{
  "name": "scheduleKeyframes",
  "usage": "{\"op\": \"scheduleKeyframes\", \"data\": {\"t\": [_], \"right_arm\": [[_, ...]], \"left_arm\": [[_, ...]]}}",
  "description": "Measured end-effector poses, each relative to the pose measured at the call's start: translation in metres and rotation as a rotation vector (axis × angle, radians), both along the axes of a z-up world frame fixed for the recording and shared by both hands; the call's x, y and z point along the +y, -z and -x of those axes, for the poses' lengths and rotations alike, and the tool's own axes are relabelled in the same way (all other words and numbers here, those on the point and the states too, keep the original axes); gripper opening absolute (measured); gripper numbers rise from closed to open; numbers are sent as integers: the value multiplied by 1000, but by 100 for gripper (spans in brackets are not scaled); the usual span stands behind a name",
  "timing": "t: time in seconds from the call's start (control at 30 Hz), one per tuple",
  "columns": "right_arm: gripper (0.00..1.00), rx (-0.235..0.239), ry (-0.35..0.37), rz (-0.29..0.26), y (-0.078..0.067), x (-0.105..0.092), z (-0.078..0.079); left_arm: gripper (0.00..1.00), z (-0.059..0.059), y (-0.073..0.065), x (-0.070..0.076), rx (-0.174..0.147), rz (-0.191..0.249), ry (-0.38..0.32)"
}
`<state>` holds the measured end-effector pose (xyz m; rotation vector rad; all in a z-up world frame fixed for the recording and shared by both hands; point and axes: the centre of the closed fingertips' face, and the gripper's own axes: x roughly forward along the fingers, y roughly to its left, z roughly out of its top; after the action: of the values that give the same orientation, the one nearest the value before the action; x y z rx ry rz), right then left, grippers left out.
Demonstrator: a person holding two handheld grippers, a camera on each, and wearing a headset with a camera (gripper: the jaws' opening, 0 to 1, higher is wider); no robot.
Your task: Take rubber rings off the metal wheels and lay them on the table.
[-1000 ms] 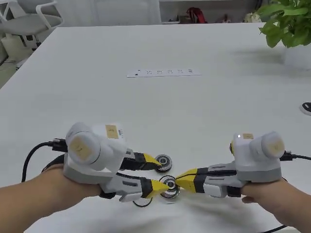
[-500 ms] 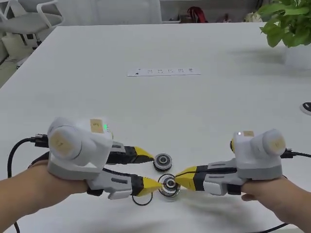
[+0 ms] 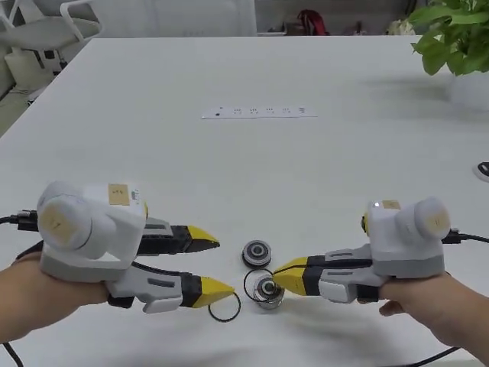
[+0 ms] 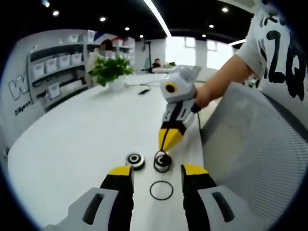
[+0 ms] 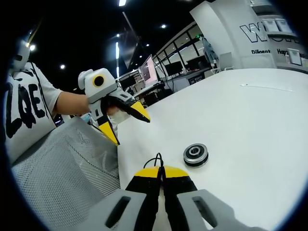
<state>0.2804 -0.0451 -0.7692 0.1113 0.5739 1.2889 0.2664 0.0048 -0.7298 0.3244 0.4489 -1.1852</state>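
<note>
The table (image 3: 306,176) is looking like a smooth matt white top, and the far wheel (image 3: 257,253) and near wheel (image 3: 266,290) are throwing off a bright polished-metal shine. The loose ring (image 3: 225,307) is reading as thin dull black rubber (same for the pinched ring (image 3: 247,283) in the right gripper (image 3: 276,271)). Its shell and the left gripper (image 3: 225,267) shell are showing smooth white plastic, slightly glossy, with yellow tips.
</note>
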Motion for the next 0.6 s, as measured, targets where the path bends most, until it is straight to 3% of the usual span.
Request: {"op": "scheduleKeyframes", "data": {"t": [0.6], "right_arm": [[0,-8,-47,-5,-8,13,-1]], "left_arm": [[43,1,-1,22,3,-2,-42]]}}
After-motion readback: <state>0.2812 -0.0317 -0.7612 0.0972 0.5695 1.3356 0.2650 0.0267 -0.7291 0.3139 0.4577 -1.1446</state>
